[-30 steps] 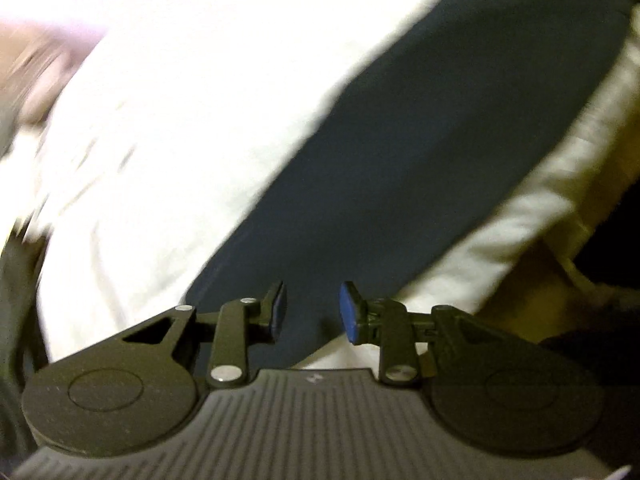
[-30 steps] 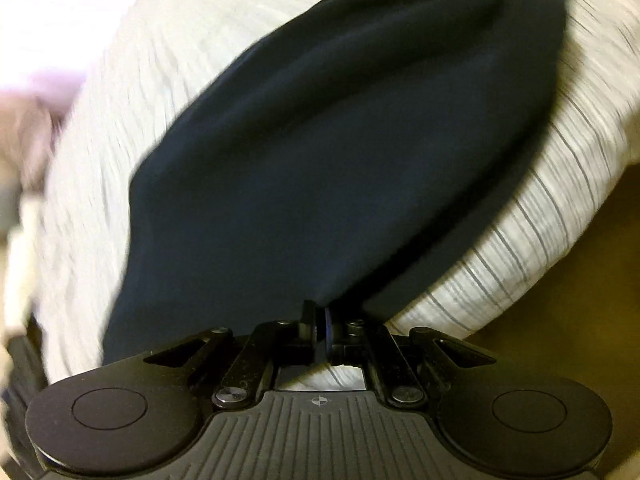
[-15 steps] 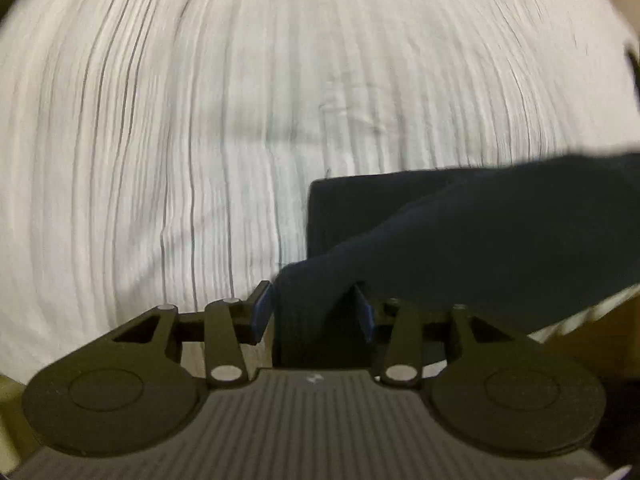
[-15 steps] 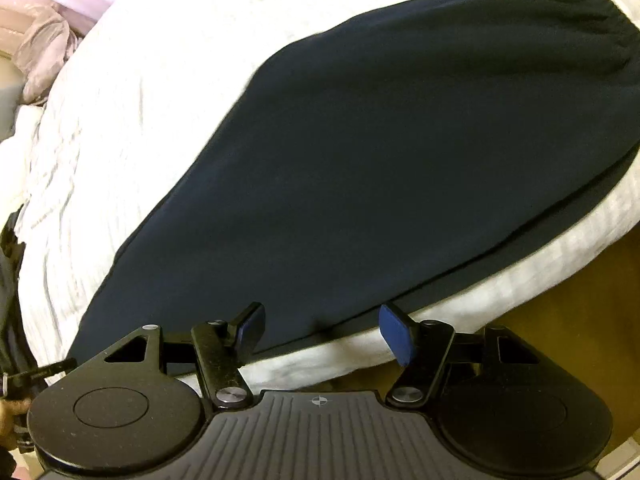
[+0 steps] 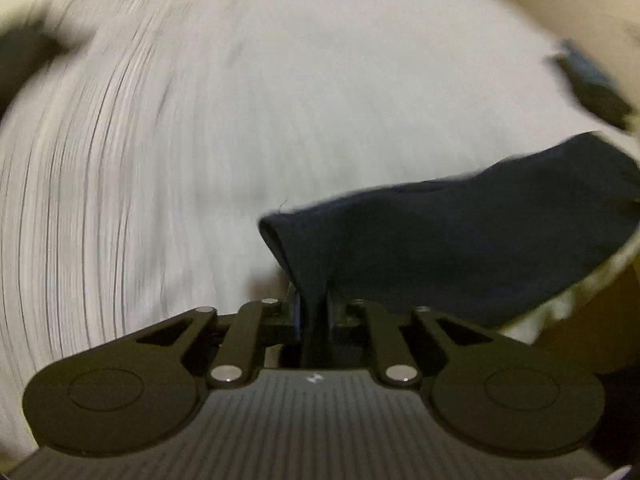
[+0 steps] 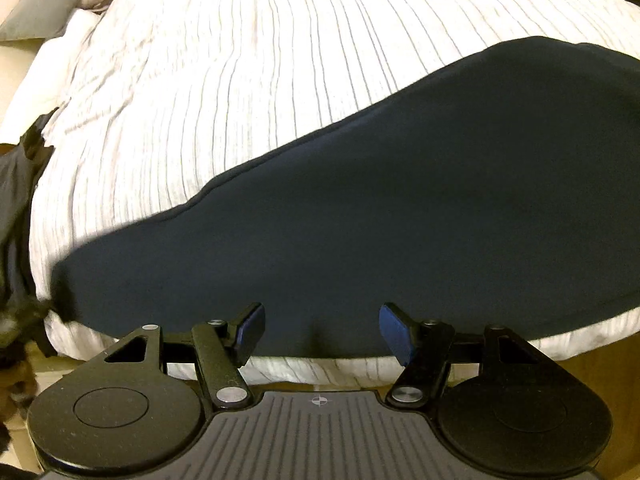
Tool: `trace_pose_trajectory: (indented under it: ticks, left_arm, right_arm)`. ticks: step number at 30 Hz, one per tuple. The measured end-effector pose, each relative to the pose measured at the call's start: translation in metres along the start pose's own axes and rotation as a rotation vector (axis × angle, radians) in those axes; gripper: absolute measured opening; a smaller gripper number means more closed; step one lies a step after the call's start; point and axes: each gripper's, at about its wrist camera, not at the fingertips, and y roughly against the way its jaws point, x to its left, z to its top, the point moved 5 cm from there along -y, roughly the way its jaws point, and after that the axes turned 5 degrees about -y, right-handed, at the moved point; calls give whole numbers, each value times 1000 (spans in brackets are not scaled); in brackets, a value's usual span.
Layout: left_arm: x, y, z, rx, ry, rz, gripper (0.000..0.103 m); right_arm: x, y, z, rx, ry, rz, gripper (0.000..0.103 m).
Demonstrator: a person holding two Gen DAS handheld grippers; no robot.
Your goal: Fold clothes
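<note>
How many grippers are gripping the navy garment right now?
1. The left gripper is shut on the navy garment's end, having just closed. The right gripper hangs open above the garment's near edge, nothing between its pads.

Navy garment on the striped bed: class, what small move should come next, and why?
Probably carry the pinched end across. The left gripper, whose fingers have just been closing, clamps a corner of the navy garment; the right gripper is open and holds nothing, with the cloth flat on the striped bedding.
</note>
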Motion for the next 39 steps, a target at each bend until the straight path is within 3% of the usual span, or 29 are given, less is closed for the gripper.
trace_pose_trajectory:
  ticks: [2, 6, 10, 14, 19, 21, 22, 24, 28, 32, 35, 39]
  left_arm:
    - [5, -3, -4, 19, 41, 12, 12]
    - [2, 1, -1, 0, -3, 35, 16]
    - [-17, 0, 16, -29, -124, 11, 18]
    - [-43, -33, 40, -8, -391, -3, 20]
    - [-66, -79, 62, 85, -626, -90, 28]
    - [-71, -90, 67, 132, -679, -125, 23]
    - [-73, -91, 69, 144, -698, -133, 15]
    - [-76, -92, 73, 165, -735, -148, 14]
    - [-84, -79, 84, 196, -756, -117, 16]
    - [-120, -61, 113, 158, -799, -111, 27]
    - [-181, -61, 143, 86, -834, -175, 29]
    - [-297, -74, 183, -10, -928, -330, 37]
  right_arm:
    - [3, 4, -10, -1, -4, 5, 67]
    - [-3, 7, -17, -2, -16, -9, 67]
    - [-28, 0, -26, 0, -131, -27, 67]
    - [-58, 0, -27, -26, -240, -34, 67]
    - [-78, 13, -25, -75, -250, -60, 67]
    - [-90, 19, -26, -92, -269, -75, 67]
    - [-98, 24, -27, -108, -292, -80, 67]
    - [-124, 53, -33, -140, -338, -89, 67]
    - [-169, 74, -33, -242, -455, -97, 67]
    - [-215, 93, -32, -361, -574, -94, 67]
    - [-249, 101, -32, -452, -647, -76, 67]
    - [-287, 120, -29, -554, -727, -7, 67]
